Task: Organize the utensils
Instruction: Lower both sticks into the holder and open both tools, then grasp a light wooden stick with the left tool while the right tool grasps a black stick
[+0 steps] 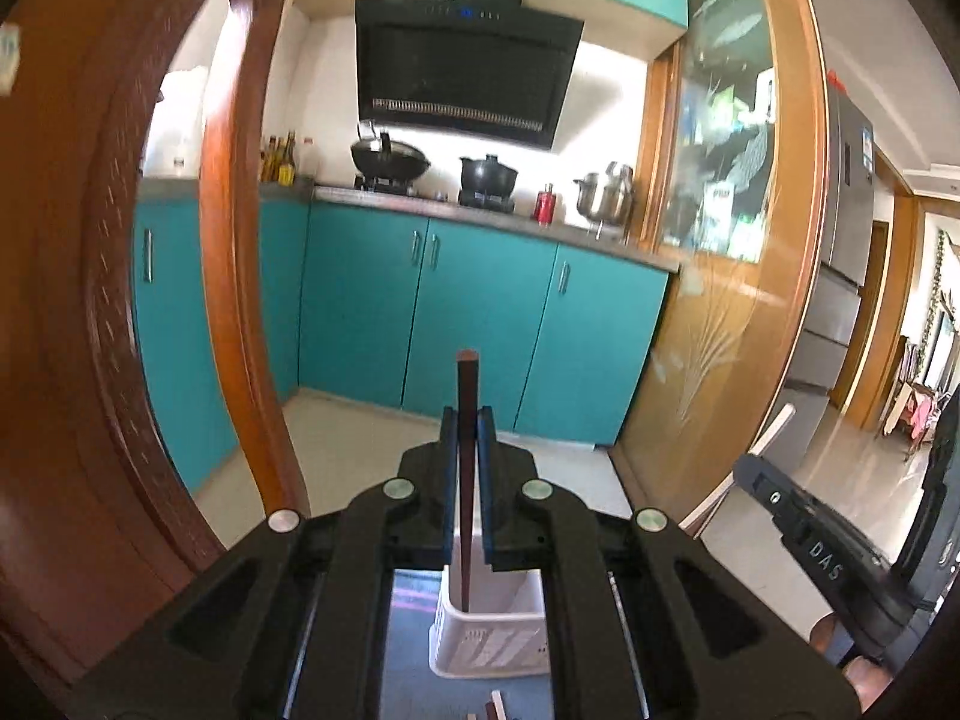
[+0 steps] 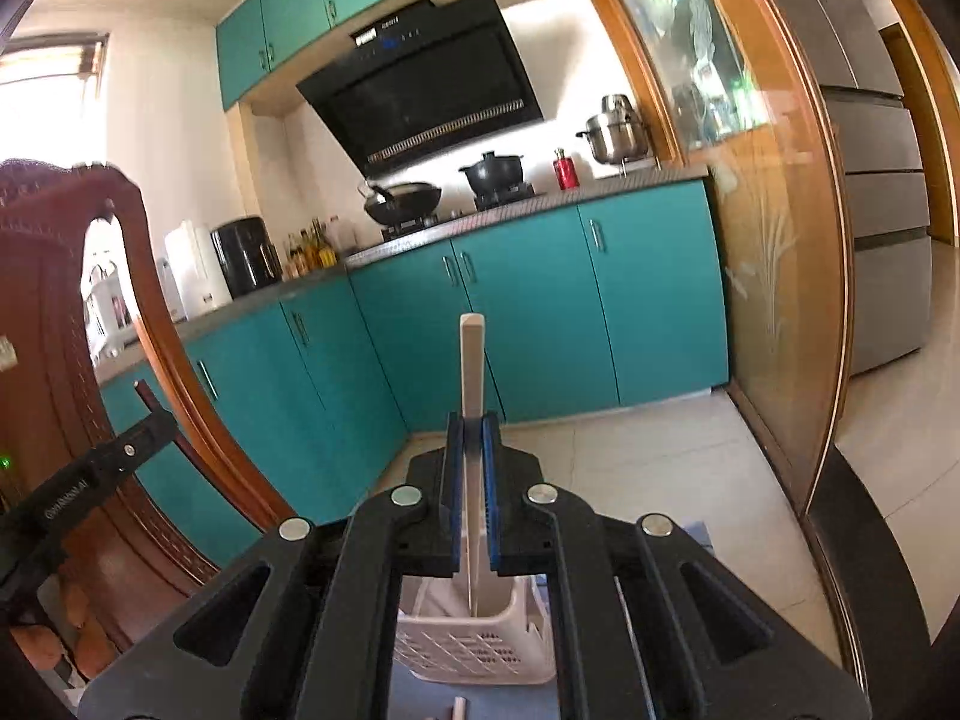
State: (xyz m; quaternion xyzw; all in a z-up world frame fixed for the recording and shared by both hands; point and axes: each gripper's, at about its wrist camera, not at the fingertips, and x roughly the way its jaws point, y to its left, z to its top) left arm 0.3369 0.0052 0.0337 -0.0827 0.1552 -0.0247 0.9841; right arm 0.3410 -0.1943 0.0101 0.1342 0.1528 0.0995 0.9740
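Brown chopstick (image 1: pixel 467 420) is clamped upright in the left gripper (image 1: pixel 467 468); a white one (image 2: pixel 472 396) in the right gripper (image 2: pixel 472 474); both hang above the white basket (image 2: pixel 480 654), not yet dropped; more sticks (image 1: pixel 495 707) lie on the desk, so work remains.

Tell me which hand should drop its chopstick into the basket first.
Either, marginally the left. Left claw grips a brown chopstick upright, its lower end already in the white basket. Right claw holds a white chopstick just as upright over it.
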